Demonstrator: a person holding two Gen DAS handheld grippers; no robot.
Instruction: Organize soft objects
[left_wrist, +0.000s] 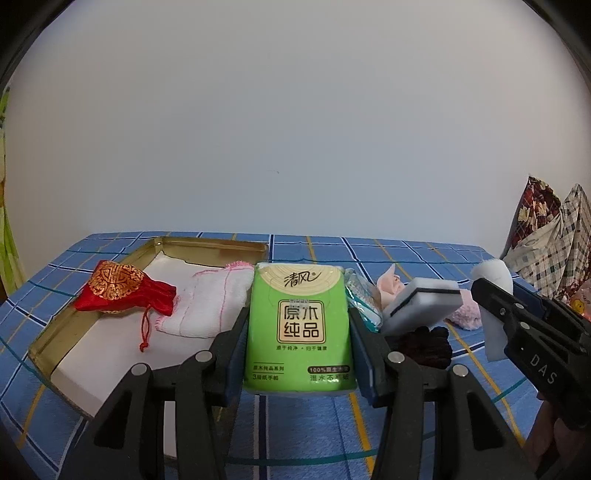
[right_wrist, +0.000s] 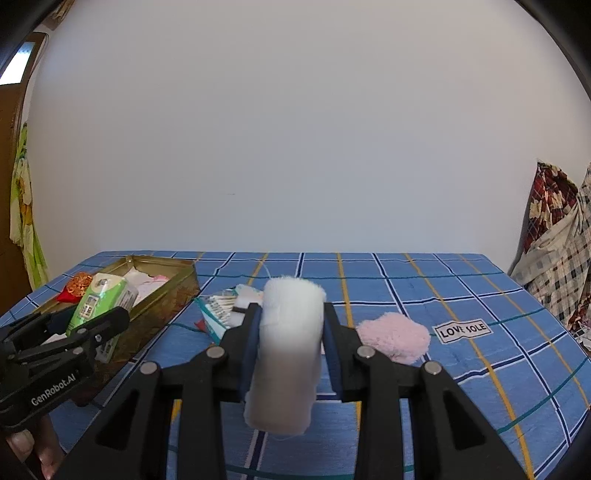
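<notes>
The left hand-held gripper is clamping the green tissue pack lengthwise along its fingers beside the gold tin, while the right hand-held gripper is squeezing a white fluffy roll, its long axis pointing away, above the checked tabletop.

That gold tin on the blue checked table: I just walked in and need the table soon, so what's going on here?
A person is sorting soft things into the shallow gold metal tin, using a handheld gripper in each hand. The left gripper is clamped on a green pack of paper tissues; the right gripper is clamped on a rolled white fluffy cloth. A red and gold drawstring pouch and a folded white cloth lie in the tin. A fluffy pink pad waits on the table.
</notes>
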